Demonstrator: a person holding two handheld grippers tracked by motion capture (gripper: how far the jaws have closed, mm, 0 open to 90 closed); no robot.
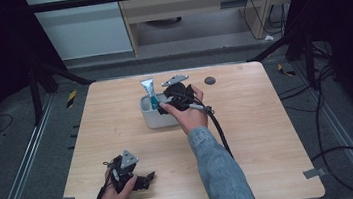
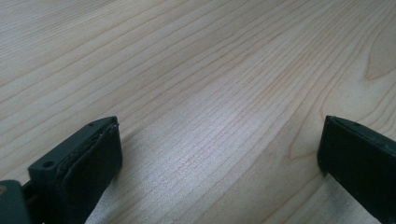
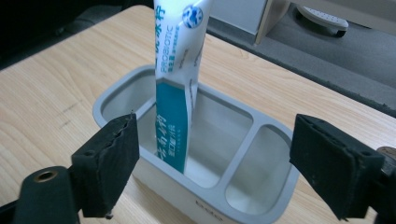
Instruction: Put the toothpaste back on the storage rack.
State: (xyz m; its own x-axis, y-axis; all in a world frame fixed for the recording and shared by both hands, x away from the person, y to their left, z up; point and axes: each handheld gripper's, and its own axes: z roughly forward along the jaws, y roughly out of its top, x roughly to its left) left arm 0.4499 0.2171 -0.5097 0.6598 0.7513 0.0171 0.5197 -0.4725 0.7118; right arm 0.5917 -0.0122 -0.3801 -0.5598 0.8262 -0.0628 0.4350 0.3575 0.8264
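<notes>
1. Toothpaste tube (image 3: 180, 84) stands near upright, leaning a bit, in the larger compartment of the grey holder (image 3: 261, 205); its top is cut off at the frame edge in the right gripper view, and in the high view the tube (image 1: 149, 93) pokes above the rim
2. Holder (image 1: 149, 118) sits on the table (image 1: 269, 134) a bit back of centre, well clear of all four edges; the smaller compartment holds nothing
3. Right gripper (image 3: 212, 163) is spread wide, jaws either side of the holder, pads off the tube; nothing pinched. In the high view the right gripper (image 1: 167, 103) sits at the holder's right side, the hand and cable covering that end
4. Left gripper (image 1: 148, 175) rests low near the front-left of the table, close to the front edge, well apart from the holder. In the left gripper view it (image 2: 219, 154) is spread, bare wood btwn the jaws, nothing held
5. Open room: wide bare wood to the right and left of the holder and in front of it
6. Hard to read: small dark round mark (image 1: 210, 80) near the back edge, can't tell what it is; the tube's small print is blurred; the holder's front wall is partly cut off at the bottom of the right gripper view
</notes>
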